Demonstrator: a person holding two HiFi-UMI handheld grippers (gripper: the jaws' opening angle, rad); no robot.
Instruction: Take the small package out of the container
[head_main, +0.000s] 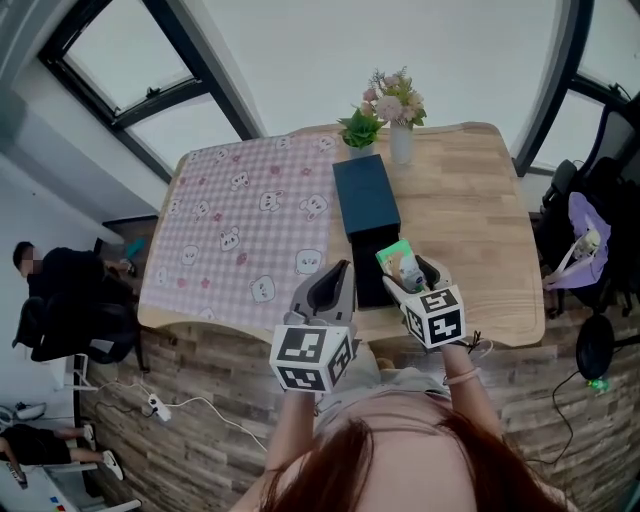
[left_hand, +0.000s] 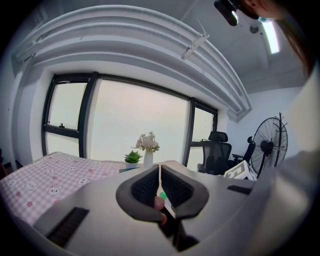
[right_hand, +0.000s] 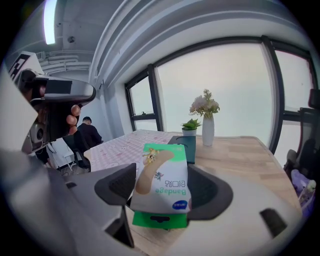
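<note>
A small white and green bandage package (right_hand: 162, 185) stands upright between the jaws of my right gripper (right_hand: 163, 192), which is shut on it. In the head view the package (head_main: 398, 262) is held just above the near right edge of the open dark container (head_main: 366, 272), a long box on the wooden table (head_main: 470, 210). The box's dark teal lid (head_main: 365, 193) lies just beyond it. My left gripper (head_main: 335, 285) hovers at the container's near left side. Its pads (left_hand: 145, 186) are pressed together with nothing between them.
A white vase of flowers (head_main: 400, 135) and a small potted plant (head_main: 360, 130) stand at the table's far edge. A pink checked cloth (head_main: 250, 220) covers the table's left half. An office chair (head_main: 590, 235) stands to the right and a seated person (head_main: 60, 275) is at left.
</note>
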